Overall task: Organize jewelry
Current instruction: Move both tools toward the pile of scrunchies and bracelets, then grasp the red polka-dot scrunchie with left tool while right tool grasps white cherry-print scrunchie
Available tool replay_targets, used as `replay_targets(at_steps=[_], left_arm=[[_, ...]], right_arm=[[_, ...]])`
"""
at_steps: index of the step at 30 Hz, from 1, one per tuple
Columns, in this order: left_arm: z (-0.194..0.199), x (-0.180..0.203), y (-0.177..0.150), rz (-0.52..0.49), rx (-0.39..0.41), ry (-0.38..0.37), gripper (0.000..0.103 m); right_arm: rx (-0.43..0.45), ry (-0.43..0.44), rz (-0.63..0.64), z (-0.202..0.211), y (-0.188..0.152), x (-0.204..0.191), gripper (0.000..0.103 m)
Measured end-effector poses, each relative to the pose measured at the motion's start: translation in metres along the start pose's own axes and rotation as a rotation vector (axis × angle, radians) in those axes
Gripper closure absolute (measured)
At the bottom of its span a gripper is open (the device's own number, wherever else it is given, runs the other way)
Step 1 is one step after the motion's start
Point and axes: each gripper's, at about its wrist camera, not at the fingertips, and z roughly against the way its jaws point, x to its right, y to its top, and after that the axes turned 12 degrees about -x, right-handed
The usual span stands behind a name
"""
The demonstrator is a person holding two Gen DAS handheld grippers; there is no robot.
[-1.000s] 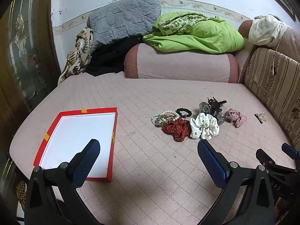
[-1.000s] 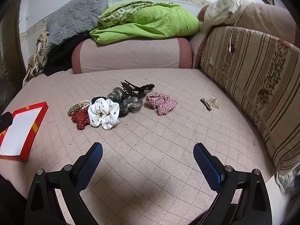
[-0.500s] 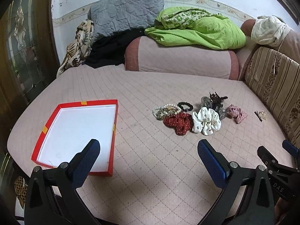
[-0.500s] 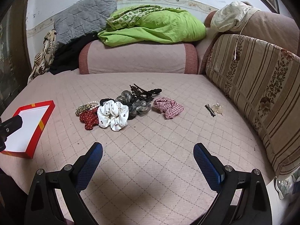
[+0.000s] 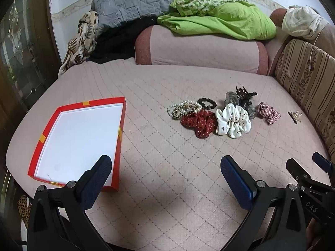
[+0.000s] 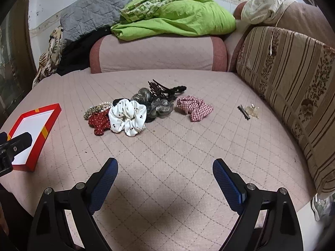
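A red box with a white inside [image 5: 50, 129] [image 6: 53, 116] lies empty at the left of the pink bed. A pile of accessories lies mid-bed: pearl bracelets [image 5: 183, 107], a red dotted scrunchie [image 5: 199, 123] [image 6: 99, 122], a white scrunchie [image 5: 233, 121] [image 6: 127, 117], a grey scrunchie [image 6: 159, 107], a black claw clip [image 6: 165, 90], a checked scrunchie [image 5: 268, 114] [image 6: 193, 107]. A small hair clip [image 6: 248, 112] lies apart at the right. My left gripper [image 5: 166, 167] and right gripper [image 6: 164, 167] are open and empty, above the bed's near part.
A pink bolster [image 6: 157, 53] with a green blanket [image 6: 178, 18] and a grey pillow [image 5: 134, 0] lies at the back. A striped sofa back [image 6: 293, 79] bounds the right side. The bed's edge curves round at the front and left.
Both grippers have drawn back and risen, so the box and the pile look farther off and lower in view. Nothing on the bed has moved.
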Motion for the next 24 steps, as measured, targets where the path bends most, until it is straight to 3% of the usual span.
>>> replay_targets(at_steps=[15,20,22,24], left_arm=[[-0.032,-0.002,0.009,-0.003,-0.078,-0.029,0.0],[-0.048,-0.006,0.033,0.016,-0.118,-0.125,0.0],[-0.058,-0.004,0.045,0.017,-0.13,-0.18,0.004],[-0.07,0.003,0.056,0.001,-0.147,-0.205,0.015]], right_arm=[[-0.059,0.038,-0.013,-0.03,0.0,0.008,0.009],[-0.08,0.088,-0.007,-0.043,0.014,0.009,0.011],[-0.09,0.118,-0.007,-0.05,0.025,0.009,0.017],[-0.103,0.154,-0.012,-0.059,0.038,0.009,0.022]])
